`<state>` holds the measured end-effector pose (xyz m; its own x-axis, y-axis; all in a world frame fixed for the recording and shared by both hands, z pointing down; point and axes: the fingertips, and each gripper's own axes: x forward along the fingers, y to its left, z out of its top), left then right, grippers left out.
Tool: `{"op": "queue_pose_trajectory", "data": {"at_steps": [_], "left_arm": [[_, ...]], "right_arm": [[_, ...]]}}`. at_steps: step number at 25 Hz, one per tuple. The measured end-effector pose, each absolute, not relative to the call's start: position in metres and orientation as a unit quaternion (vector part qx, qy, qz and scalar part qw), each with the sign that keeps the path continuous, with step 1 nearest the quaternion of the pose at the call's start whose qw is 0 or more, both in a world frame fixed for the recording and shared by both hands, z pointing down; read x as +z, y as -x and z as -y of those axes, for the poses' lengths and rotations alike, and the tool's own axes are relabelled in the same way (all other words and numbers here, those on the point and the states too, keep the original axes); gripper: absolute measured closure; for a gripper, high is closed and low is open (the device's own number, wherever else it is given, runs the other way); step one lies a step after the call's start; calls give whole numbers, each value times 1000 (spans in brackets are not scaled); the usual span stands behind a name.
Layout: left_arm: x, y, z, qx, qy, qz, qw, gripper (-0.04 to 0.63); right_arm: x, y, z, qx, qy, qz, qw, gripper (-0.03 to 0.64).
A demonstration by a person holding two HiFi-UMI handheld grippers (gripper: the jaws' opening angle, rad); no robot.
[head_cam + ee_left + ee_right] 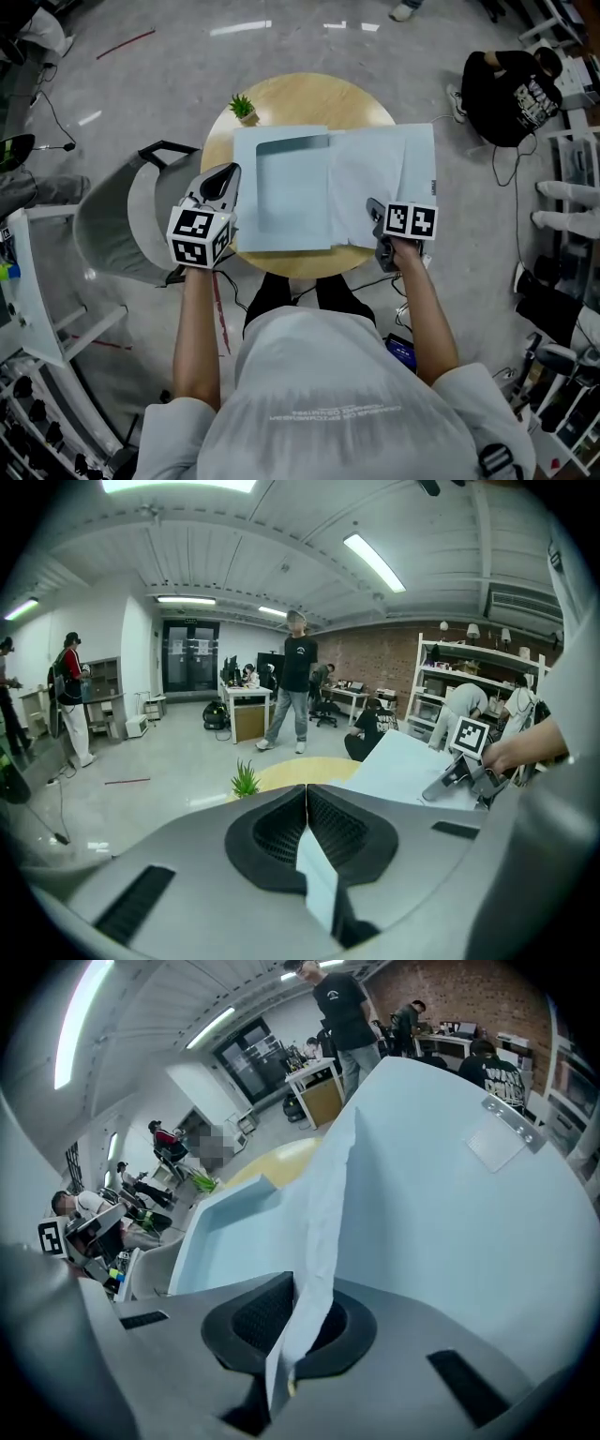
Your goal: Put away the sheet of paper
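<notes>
A pale blue folder case lies open on the round wooden table (309,94), with its tray (281,187) at the left and its cover (469,1213) at the right. The sheet of paper (375,178) lies over the cover side. My right gripper (373,211) is shut on the sheet's near edge, and the sheet (323,1232) rises edge-on from the jaws (298,1321). At the tray's left side my left gripper (228,178) is shut on a thin pale edge (314,874), which looks like the folder's own.
A small potted plant (244,108) stands at the table's far left rim. A grey chair (122,220) is left of the table. A person in black (511,94) crouches at the far right, and others stand further off (298,682). Shelving stands at the right.
</notes>
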<state>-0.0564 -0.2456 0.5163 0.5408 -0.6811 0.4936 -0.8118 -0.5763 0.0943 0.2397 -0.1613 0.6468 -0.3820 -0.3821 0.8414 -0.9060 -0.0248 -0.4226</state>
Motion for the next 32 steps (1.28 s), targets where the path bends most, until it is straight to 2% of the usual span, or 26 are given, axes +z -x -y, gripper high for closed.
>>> {"op": "queue_pose_trajectory", "data": {"at_steps": [7, 18, 32], "left_arm": [[528, 71, 237, 213, -855, 440, 171, 575], [538, 87, 220, 216, -844, 454, 186, 575], [549, 114, 207, 216, -834, 468, 199, 575]], "right_arm": [[667, -224, 169, 511, -482, 653, 283, 588], [687, -199, 180, 525, -465, 654, 284, 588], [704, -133, 182, 550, -419, 663, 287, 588]]}}
